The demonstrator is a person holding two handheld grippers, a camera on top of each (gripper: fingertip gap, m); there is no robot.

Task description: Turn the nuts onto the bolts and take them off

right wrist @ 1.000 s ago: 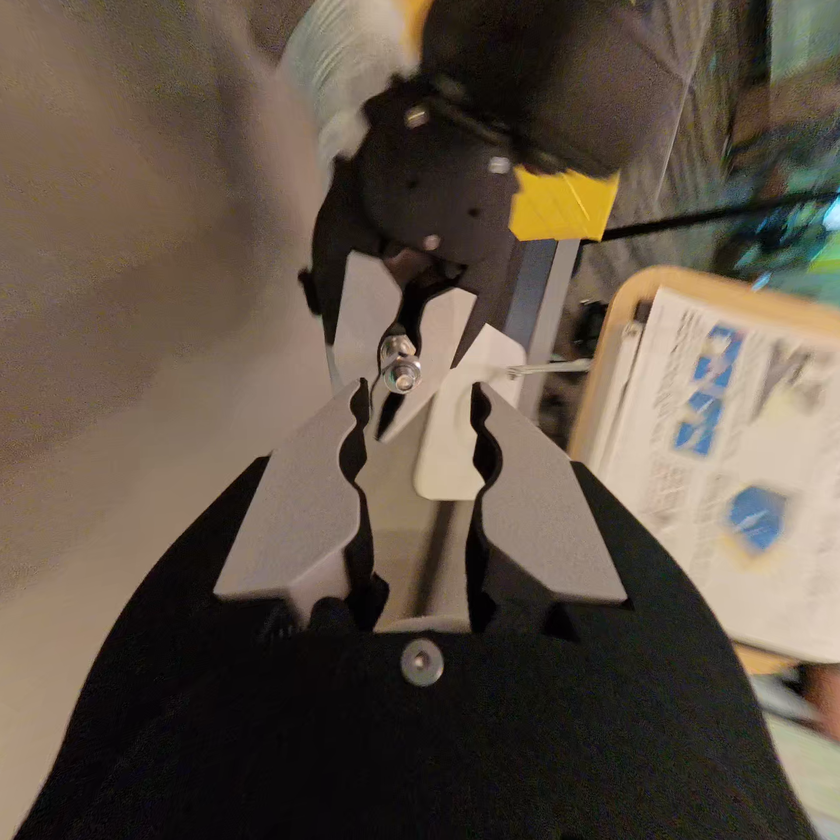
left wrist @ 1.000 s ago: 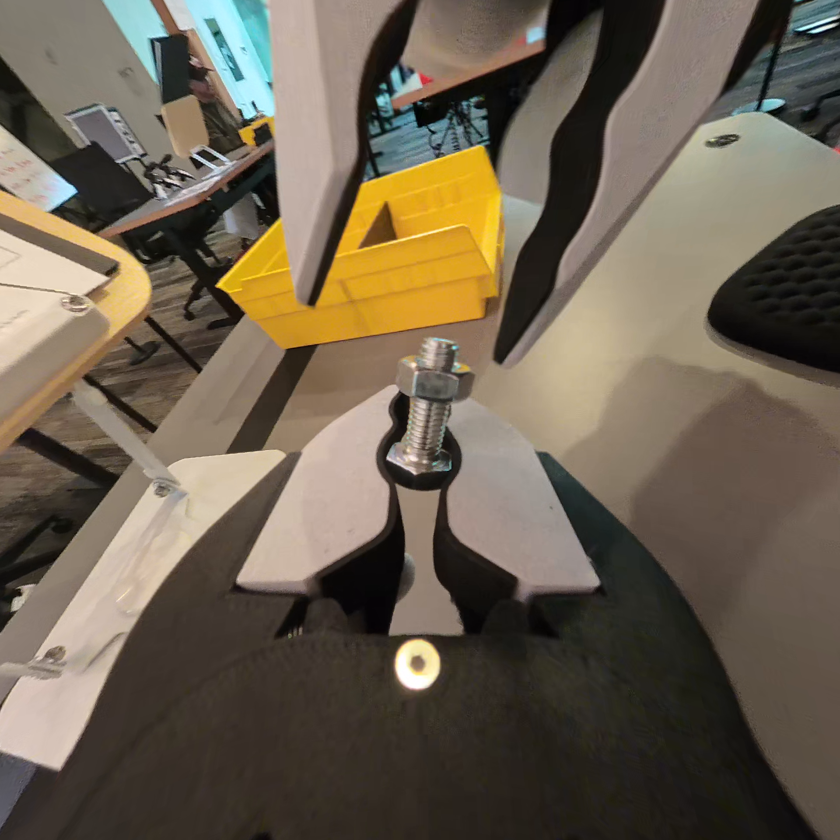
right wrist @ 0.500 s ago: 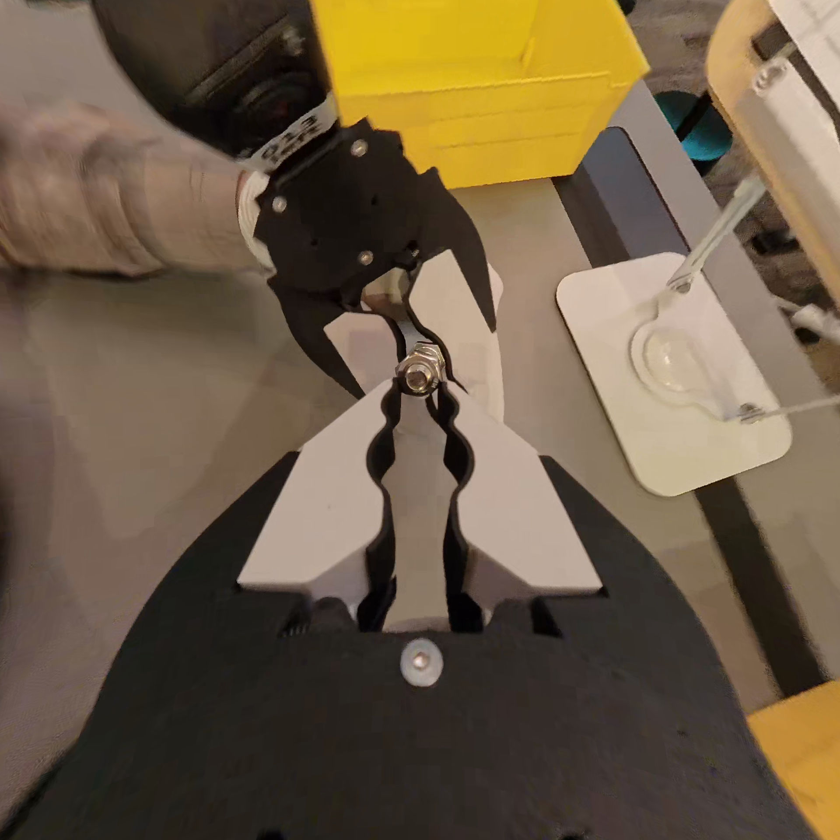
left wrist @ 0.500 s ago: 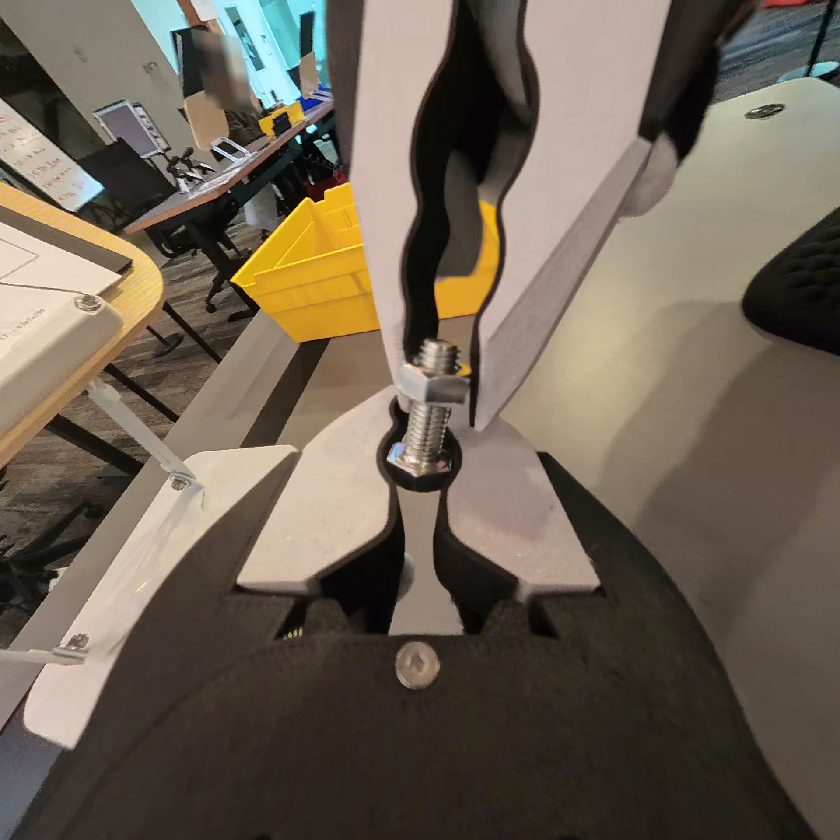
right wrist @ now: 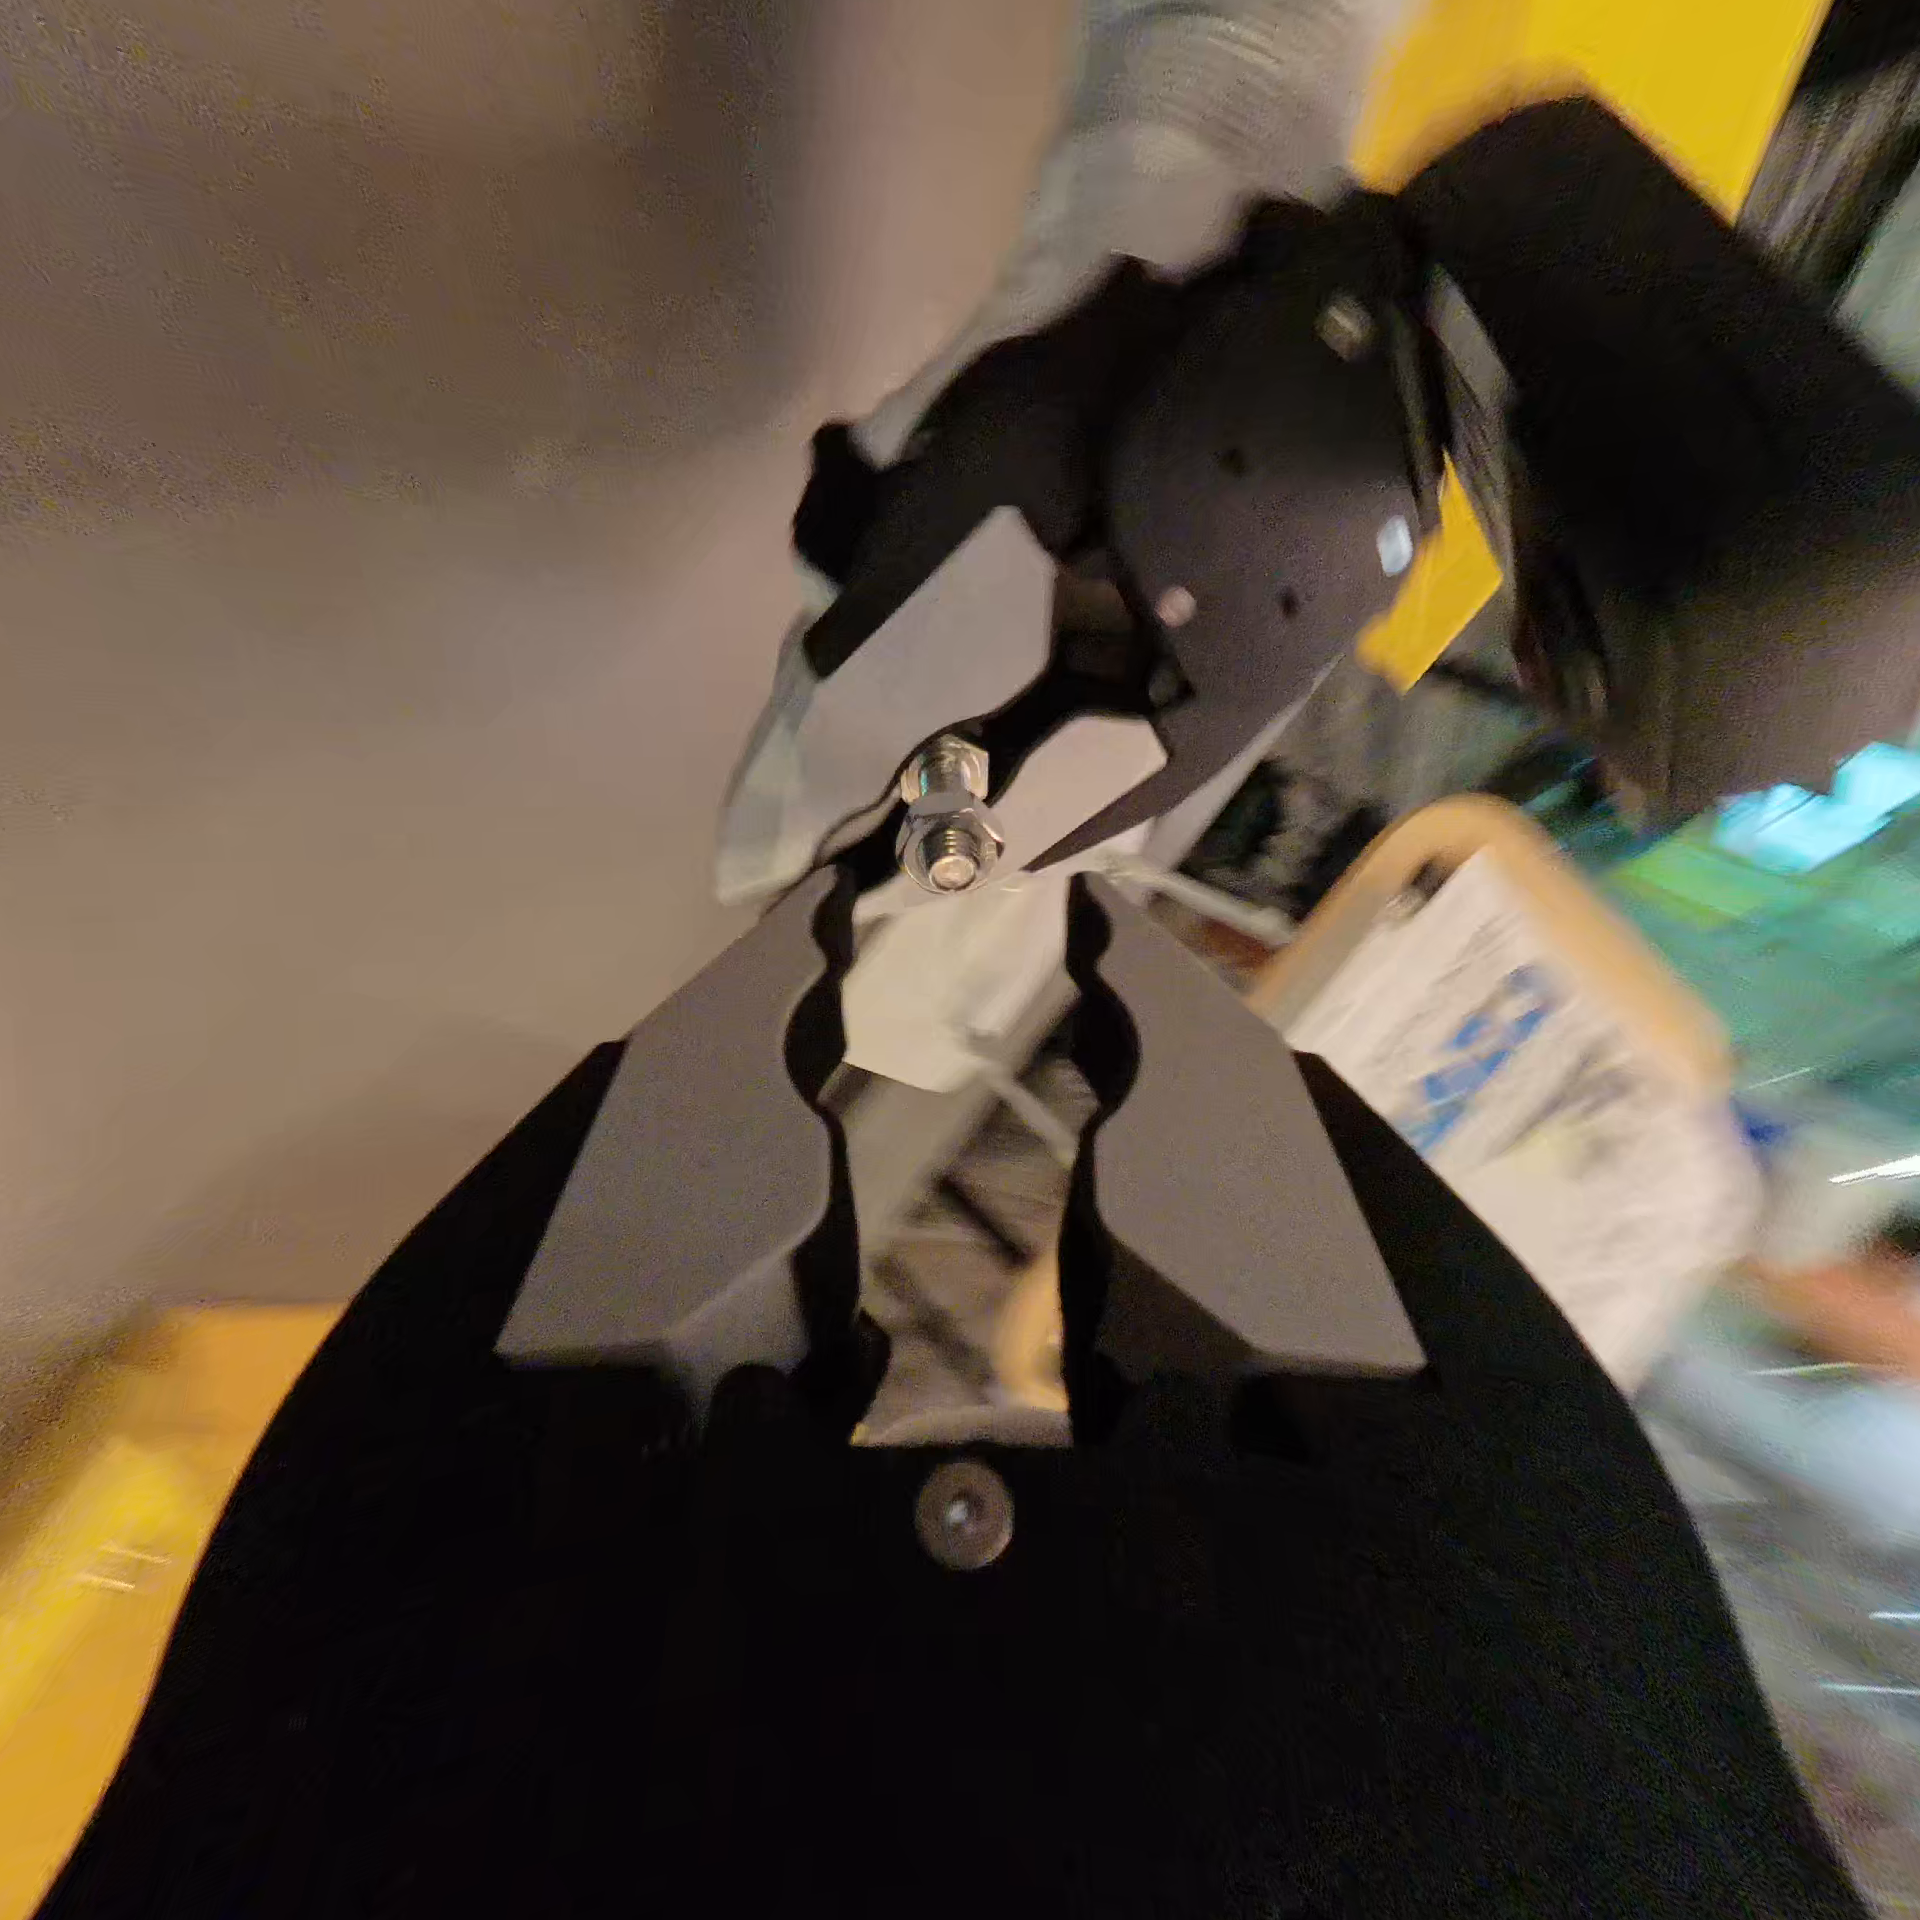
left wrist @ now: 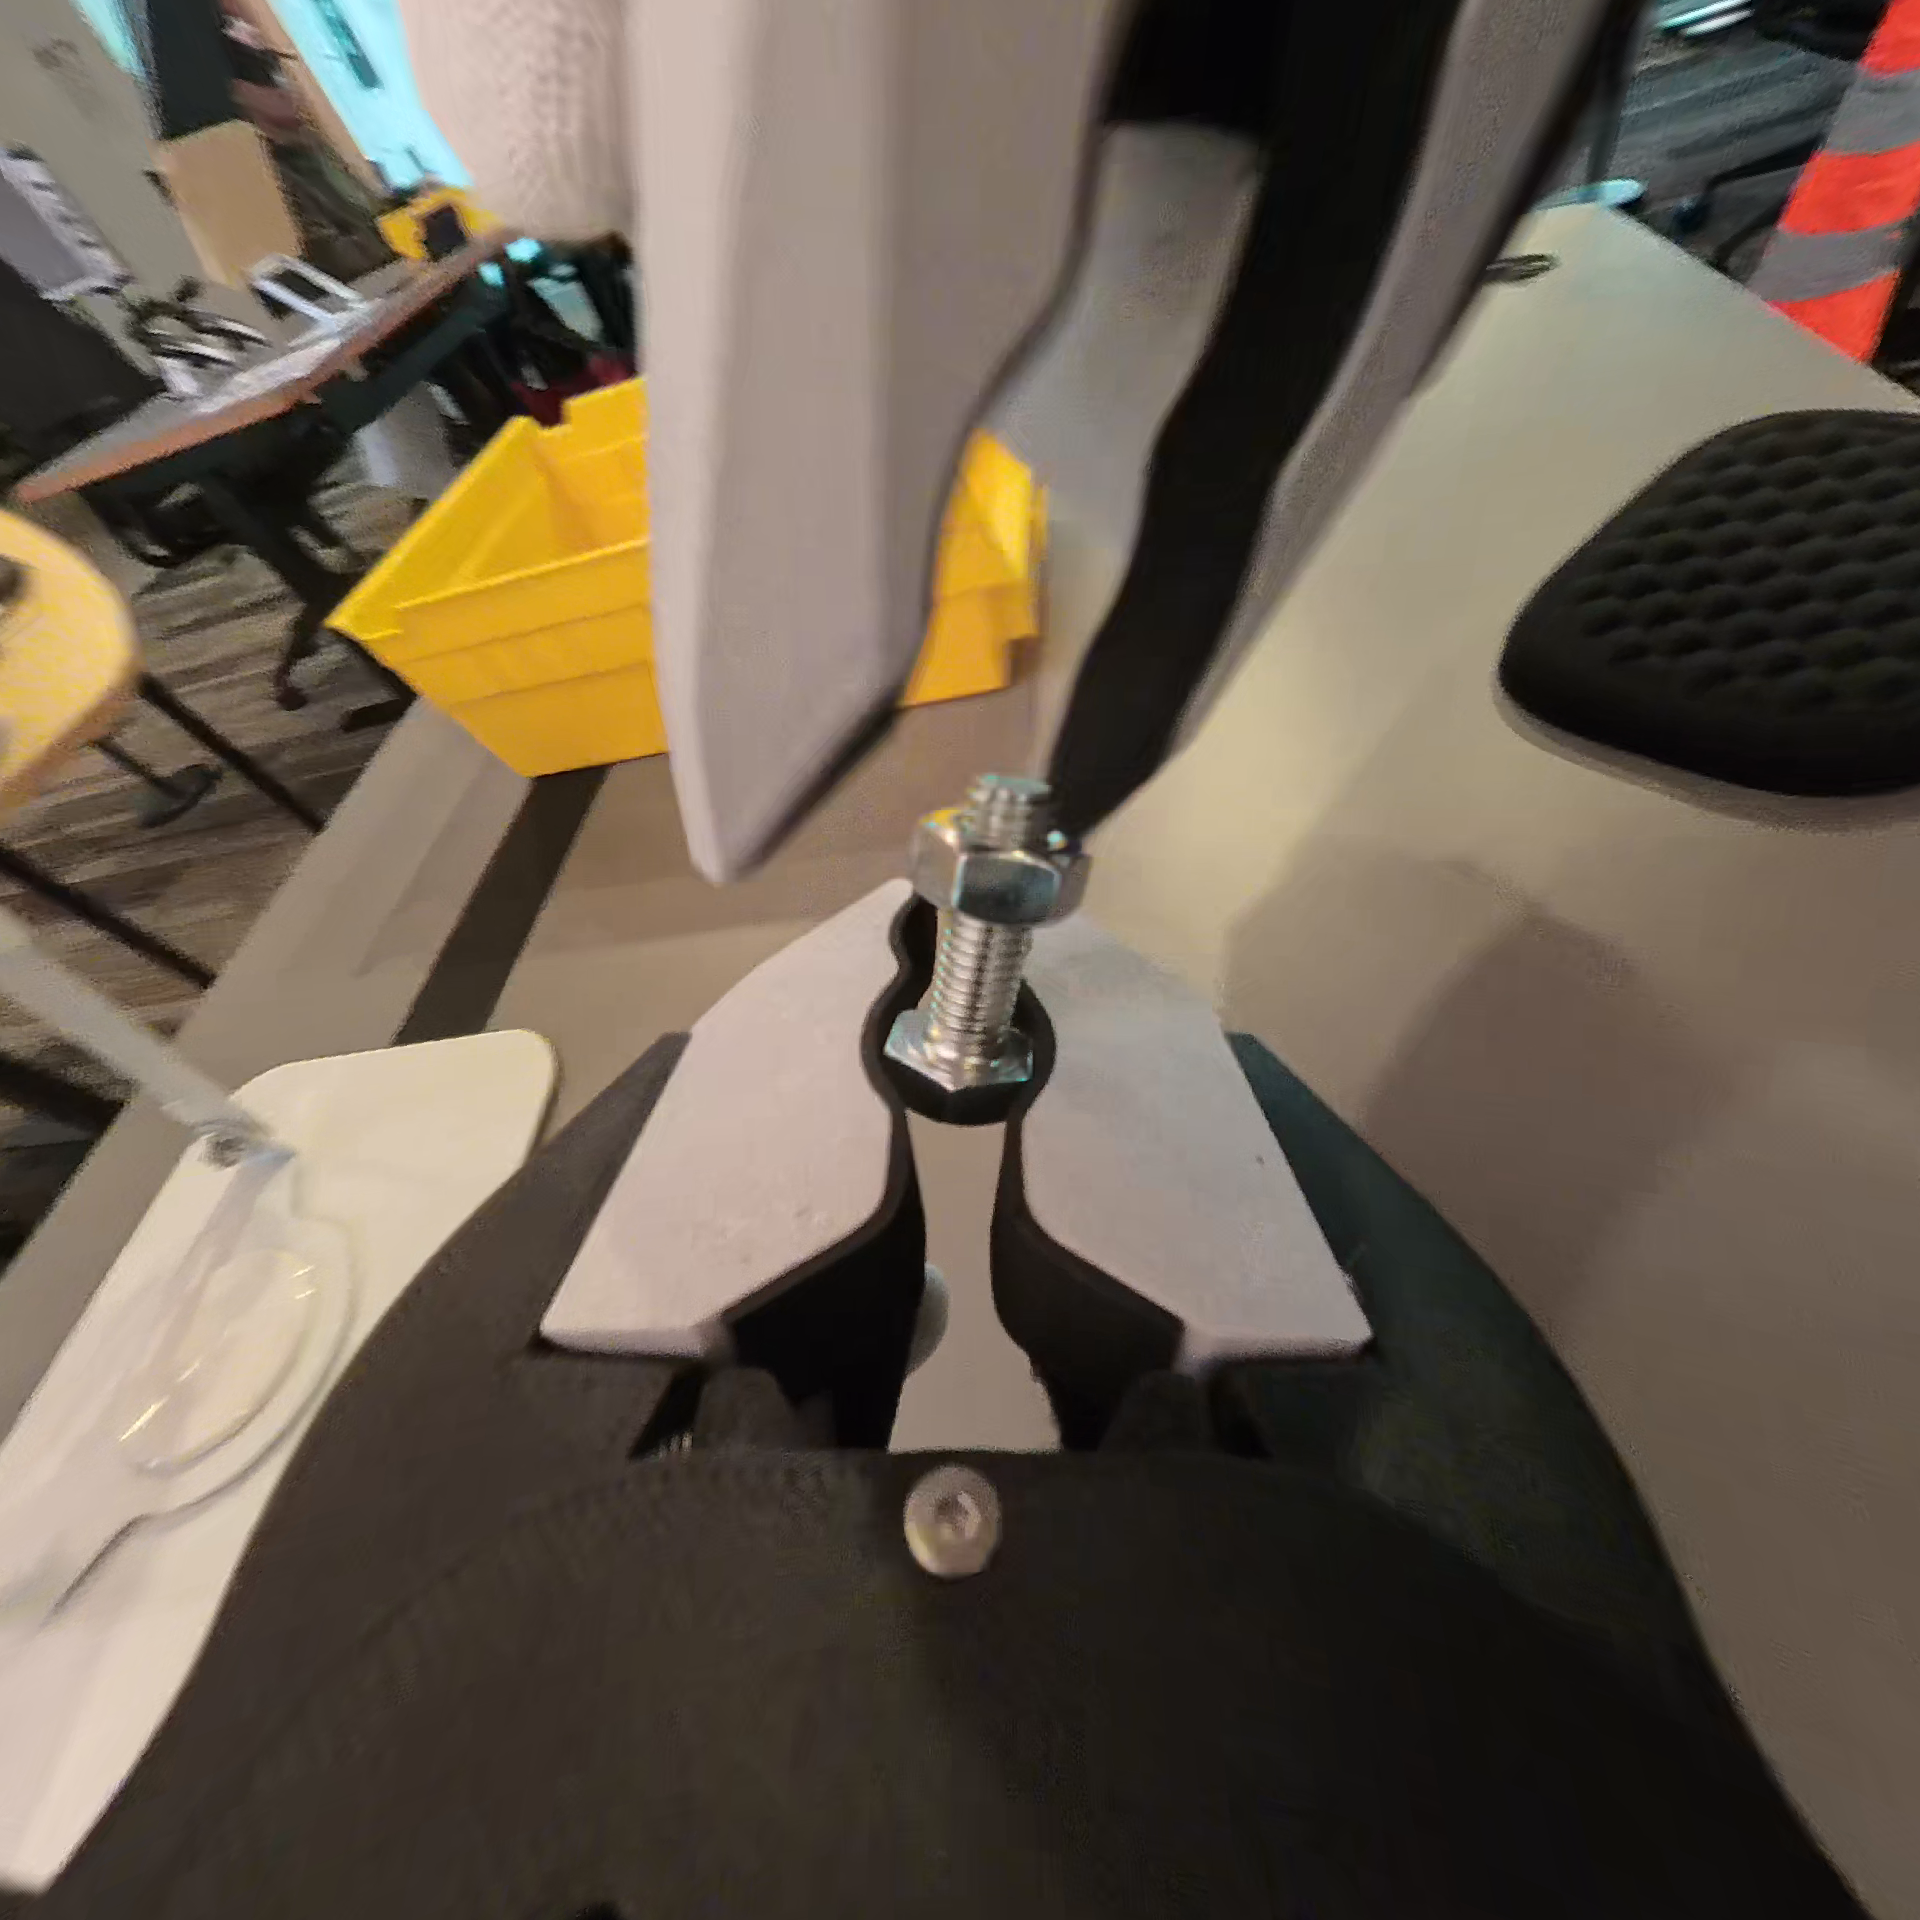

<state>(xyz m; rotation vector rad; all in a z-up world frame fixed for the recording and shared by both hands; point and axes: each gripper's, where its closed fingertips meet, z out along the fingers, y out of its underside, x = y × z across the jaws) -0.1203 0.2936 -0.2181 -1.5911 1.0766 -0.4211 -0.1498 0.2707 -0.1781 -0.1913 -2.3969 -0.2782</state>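
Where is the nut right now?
In the left wrist view the nut sits near the bolt's free end, just beyond the left tool's fingertips.

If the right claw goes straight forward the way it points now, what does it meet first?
Most likely the nut near the tip of the bolt, which the left claw holds. The open right claw points almost at it, the nut just beyond its fingertips. Blur makes the depth uncertain.

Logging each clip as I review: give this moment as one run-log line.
left hand-held gripper: shut on bolt | nut: near the bolt's tip | right hand-held gripper: open, at nut, not gripping | view: blurred
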